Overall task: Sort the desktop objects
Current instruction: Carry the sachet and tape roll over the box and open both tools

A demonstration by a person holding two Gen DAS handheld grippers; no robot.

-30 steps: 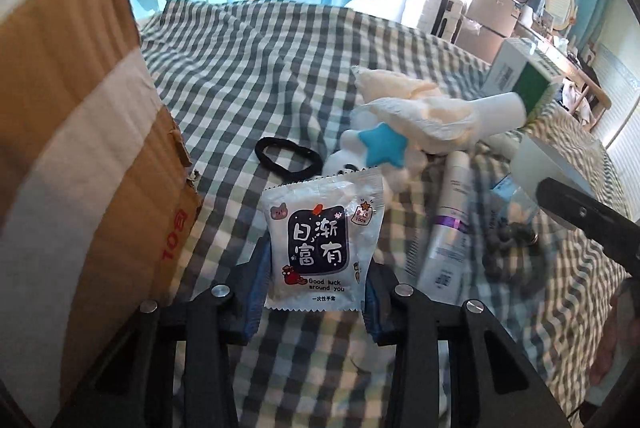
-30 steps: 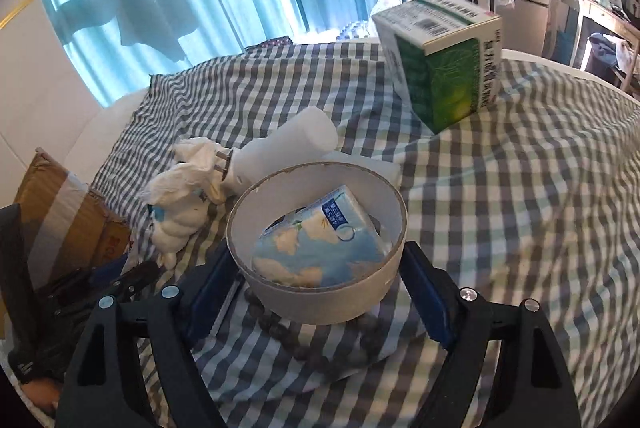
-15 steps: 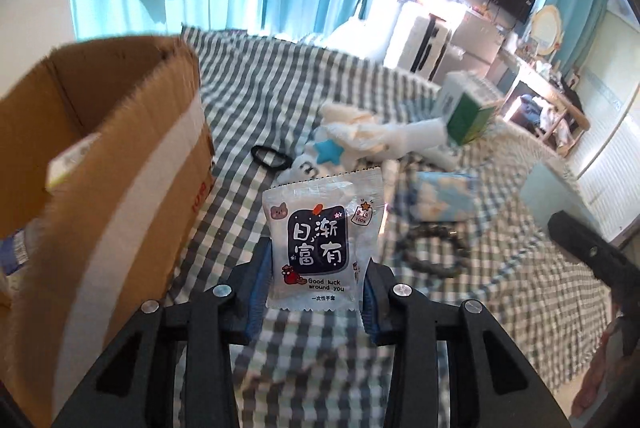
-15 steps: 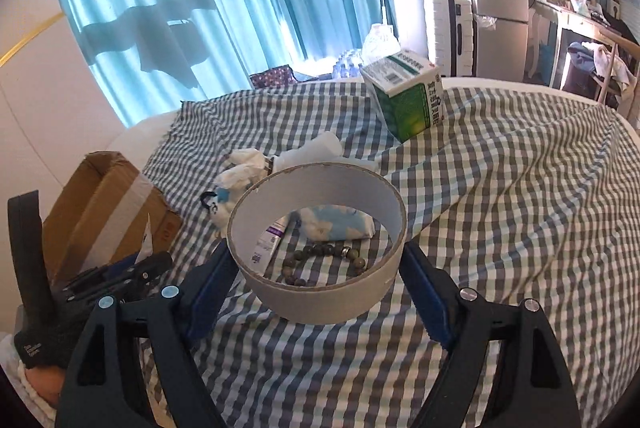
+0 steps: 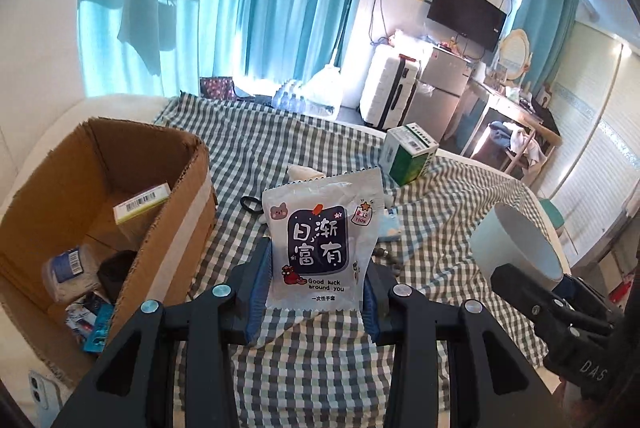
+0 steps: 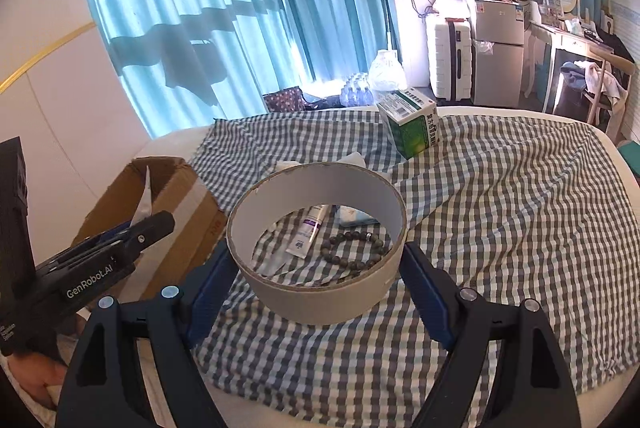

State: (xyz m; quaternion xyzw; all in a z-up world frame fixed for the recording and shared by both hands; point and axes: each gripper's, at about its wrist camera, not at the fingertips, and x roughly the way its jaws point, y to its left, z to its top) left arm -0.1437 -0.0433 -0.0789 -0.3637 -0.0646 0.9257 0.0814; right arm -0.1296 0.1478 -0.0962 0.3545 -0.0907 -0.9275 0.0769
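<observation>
Covering bed (image 6: 600, 156), checked cloth (image 6: 520, 212)

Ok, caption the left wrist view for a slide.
Left gripper holds a glove packet above the checked cloth, beside the open cardboard box.

White packet (image 5: 320, 248) upright; cardboard ring (image 6: 318, 248) held aloft

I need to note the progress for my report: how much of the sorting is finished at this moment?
Partly done. The brown cardboard box already holds several small items. In hand: the left gripper grips a white printed packet, and the right gripper holds a white cardboard ring. Left on the checked cloth: a green and white carton, a white tube, a dark bead bracelet and a pale blue pack.
</observation>
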